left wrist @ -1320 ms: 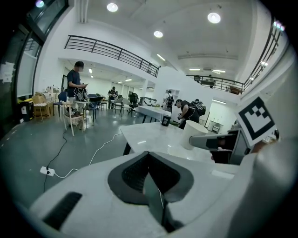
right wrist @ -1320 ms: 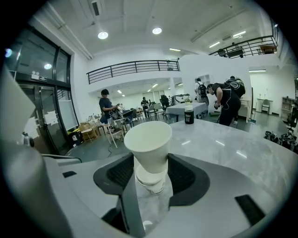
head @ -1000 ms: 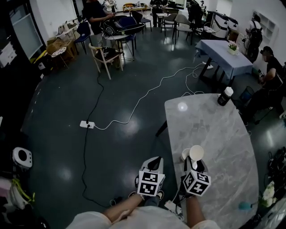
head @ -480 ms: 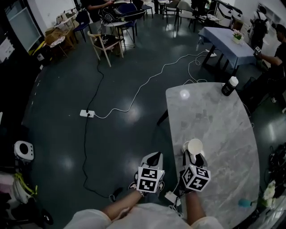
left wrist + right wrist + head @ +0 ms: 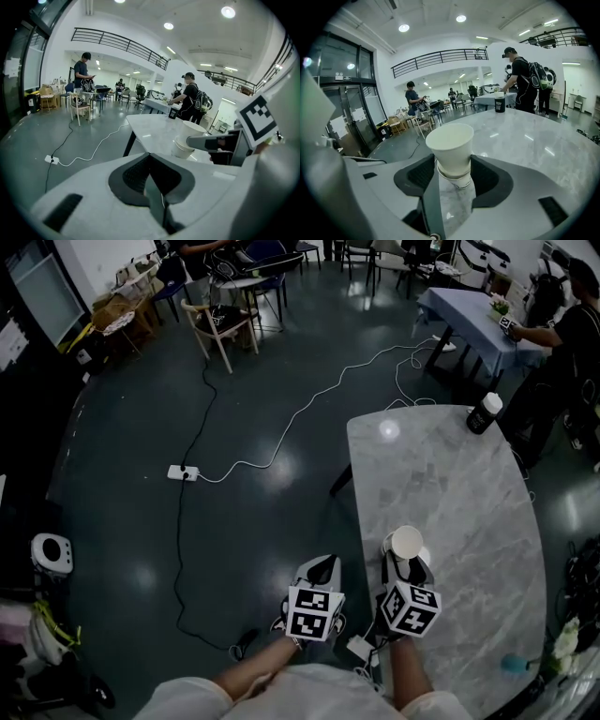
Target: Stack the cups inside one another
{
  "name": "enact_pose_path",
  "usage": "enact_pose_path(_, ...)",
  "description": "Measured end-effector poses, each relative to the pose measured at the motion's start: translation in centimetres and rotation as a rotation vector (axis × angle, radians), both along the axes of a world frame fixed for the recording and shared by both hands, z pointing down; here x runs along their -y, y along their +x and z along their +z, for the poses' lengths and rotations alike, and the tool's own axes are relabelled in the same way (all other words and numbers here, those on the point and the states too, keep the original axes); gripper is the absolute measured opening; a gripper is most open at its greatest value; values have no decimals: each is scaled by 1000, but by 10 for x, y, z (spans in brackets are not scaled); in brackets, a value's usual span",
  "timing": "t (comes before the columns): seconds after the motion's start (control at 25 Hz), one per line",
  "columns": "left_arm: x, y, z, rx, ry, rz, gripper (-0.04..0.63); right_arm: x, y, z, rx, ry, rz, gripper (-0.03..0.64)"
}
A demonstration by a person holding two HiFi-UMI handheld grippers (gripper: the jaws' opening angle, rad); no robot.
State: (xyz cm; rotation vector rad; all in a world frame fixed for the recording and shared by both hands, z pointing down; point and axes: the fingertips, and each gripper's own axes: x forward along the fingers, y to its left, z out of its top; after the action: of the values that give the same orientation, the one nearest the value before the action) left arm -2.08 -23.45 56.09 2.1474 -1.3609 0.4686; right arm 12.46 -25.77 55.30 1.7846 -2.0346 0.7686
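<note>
The table point(image 5: 459, 474) stands at the right. The right gripper point(image 5: 406, 570) reaches level over its near edge, jaws pressed on both sides of the upper cup point(image 5: 451, 146). This cup is upright, straight ahead of the gripper, partly inside the lower cup point(image 5: 459, 181), which seems to rest on the table. I think it must go straight down. The left gripper point(image 5: 322, 570) hangs beside the table, jaws together, empty.

No legible text, no brands, no numbers (bottle point(image 5: 484, 413) print too small)
</note>
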Motion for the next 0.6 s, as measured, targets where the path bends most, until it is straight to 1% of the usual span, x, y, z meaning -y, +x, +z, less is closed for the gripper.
enact_pose_path(0.24,1,1,0,2,-1,3,-5,-1,-1,-1,25,11,-5,213)
enact_pose_path(0.6,-5,6,-2,-4,2,27,-5,-12,9,-8,43,39,40,215)
